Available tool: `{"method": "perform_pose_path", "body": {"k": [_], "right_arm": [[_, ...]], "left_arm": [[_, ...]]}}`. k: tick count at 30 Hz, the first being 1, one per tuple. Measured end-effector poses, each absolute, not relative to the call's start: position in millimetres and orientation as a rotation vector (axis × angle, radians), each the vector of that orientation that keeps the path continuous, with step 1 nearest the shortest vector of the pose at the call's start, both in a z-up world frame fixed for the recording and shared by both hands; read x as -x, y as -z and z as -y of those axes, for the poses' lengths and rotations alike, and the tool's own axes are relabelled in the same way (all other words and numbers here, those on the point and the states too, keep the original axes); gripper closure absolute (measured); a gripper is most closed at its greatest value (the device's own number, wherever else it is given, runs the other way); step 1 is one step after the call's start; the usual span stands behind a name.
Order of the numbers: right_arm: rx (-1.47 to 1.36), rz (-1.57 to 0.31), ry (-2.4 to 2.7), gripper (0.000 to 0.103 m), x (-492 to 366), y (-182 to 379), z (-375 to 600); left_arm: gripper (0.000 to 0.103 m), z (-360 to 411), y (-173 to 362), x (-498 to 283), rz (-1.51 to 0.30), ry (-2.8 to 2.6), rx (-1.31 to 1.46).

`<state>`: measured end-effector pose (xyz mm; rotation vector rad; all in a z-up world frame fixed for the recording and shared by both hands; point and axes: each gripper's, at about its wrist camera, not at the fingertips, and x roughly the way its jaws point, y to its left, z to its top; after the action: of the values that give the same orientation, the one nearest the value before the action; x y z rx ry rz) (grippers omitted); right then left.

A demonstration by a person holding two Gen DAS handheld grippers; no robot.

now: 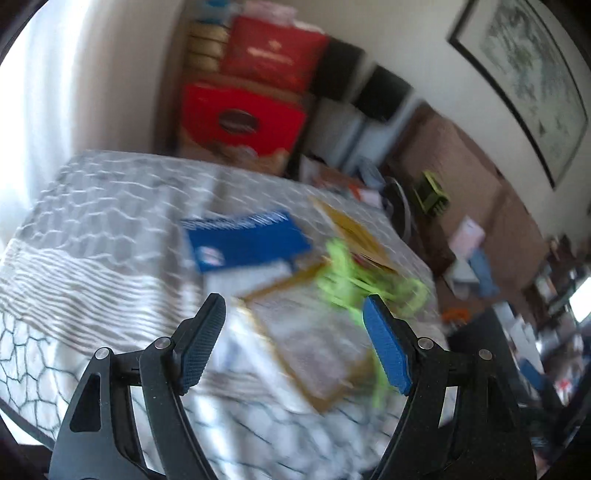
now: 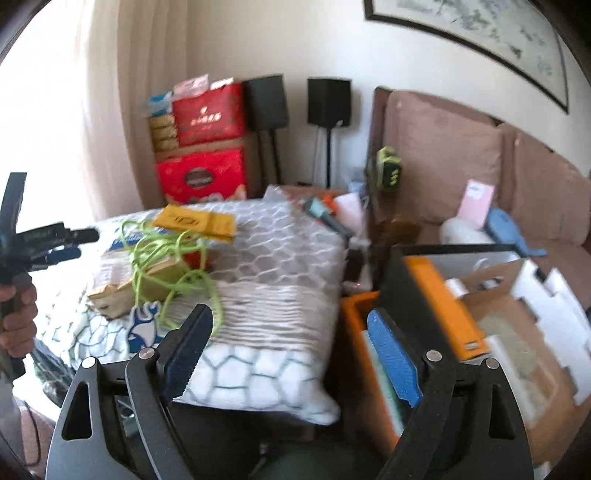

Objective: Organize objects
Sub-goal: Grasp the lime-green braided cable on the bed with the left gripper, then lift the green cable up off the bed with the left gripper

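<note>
**My Two Claws Over the Messy Table**

My left claw (image 1: 293, 339) was wide and held nothing. My right claw (image 2: 291, 354) was wide too, with nothing in it. The green cord (image 2: 173, 258) lay in a tangle on the books (image 2: 110, 284), on the gray cloth (image 2: 273, 266). An orange box (image 2: 354, 332) sat beside the table.

Neon-green cord (image 2: 173, 258), blue booklet (image 1: 247, 240), grey/white honeycomb-pattern cover (image 2: 280, 236), red boxes (image 2: 201, 177).

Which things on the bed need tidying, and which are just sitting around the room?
To tidy: green cord, blue book, yellow packet, brown box.

Just around: red boxes, black speakers, brown couch, framed picture.
</note>
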<state>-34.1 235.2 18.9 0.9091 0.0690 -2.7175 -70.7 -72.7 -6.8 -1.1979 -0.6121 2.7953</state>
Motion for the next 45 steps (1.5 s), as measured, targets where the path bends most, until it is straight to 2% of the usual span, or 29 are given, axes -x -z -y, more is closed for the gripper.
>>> {"method": "perform_pose_path", "body": {"k": [2, 4, 7, 11, 13, 16, 20, 23, 26, 27, 28, 29, 30, 31, 33, 34, 45], "right_arm": [[-0.92, -0.052, 2.692, 0.015, 33.1, -13.2, -226.8], [-0.919, -0.032, 2.681, 0.015, 29.3, -8.2, -222.9], [-0.928, 0.016, 2.69, 0.015, 20.3, -2.3, -228.8], [-0.95, 0.104, 2.715, 0.015, 15.5, -0.6, -247.3], [-0.955, 0.173, 2.741, 0.015, 15.3, -2.5, -257.7], [-0.952, 0.267, 2.738, 0.015, 13.8, -6.4, -270.3], [-0.933, 0.264, 2.755, 0.015, 9.7, -16.2, -273.6], [-0.911, 0.237, 2.757, 0.015, 5.0, -22.9, -270.1], [-0.889, 0.214, 2.757, 0.015, 1.9, -27.5, -267.0], [-0.886, 0.215, 2.756, 0.015, 1.4, -27.8, -266.8], [-0.886, 0.22, 2.754, 0.015, 1.7, -27.9, -266.9], [-0.886, 0.226, 2.751, 0.015, 2.0, -27.7, -267.2], [-0.888, 0.231, 2.751, 0.015, 2.0, -27.9, -267.6], [-0.888, 0.234, 2.752, 0.015, 2.0, -28.2, -268.4], [-0.889, 0.238, 2.755, 0.015, 1.7, -28.7, -269.8], [-0.887, 0.242, 2.757, 0.015, 1.6, -28.9, -270.7], [-0.91, 0.279, 2.773, 0.015, 3.8, -25.5, -280.9]], "left_arm": [[0.027, 44.5, 0.9, 77.7, 0.499, -2.725, 1.228], [0.021, 17.7, -0.5, 87.9, 0.36, -2.716, 1.271], [0.02, -16.1, 8.5, 111.1, 0.188, -2.704, 1.407], [0.02, -39.9, 29.1, 141.0, 0.241, -2.675, 1.573], [0.012, -49.2, 37.5, 151.8, 0.214, -2.693, 1.624], [0.01, -59.5, 46.3, 166.5, 0.145, -2.762, 1.667], [0.007, -60.1, 53.4, 180.2, 0.105, -2.837, 1.696], [0.008, -54.0, 52.7, 177.6, 0.147, -2.873, 1.655], [0.026, -49.7, 49.1, 169.8, 0.195, -2.894, 1.582], [0.042, -48.0, 47.2, 165.5, 0.2, -2.901, 1.566], [0.052, -46.7, 45.6, 164.8, 0.2, -2.902, 1.561], [0.057, -44.7, 43.2, 162.0, 0.214, -2.888, 1.54], [0.071, -43.5, 41.5, 160.7, 0.22, -2.875, 1.529], [0.081, -42.8, 39.7, 158.5, 0.221, -2.863, 1.522], [0.09, -41.7, 35.2, 152.2, 0.216, -2.846, 1.506], [0.093, -42.1, 33.3, 150.0, 0.212, -2.843, 1.499], [0.095, -14.5, -7.8, 109.6, 0.301, -2.8, 1.302]]}}
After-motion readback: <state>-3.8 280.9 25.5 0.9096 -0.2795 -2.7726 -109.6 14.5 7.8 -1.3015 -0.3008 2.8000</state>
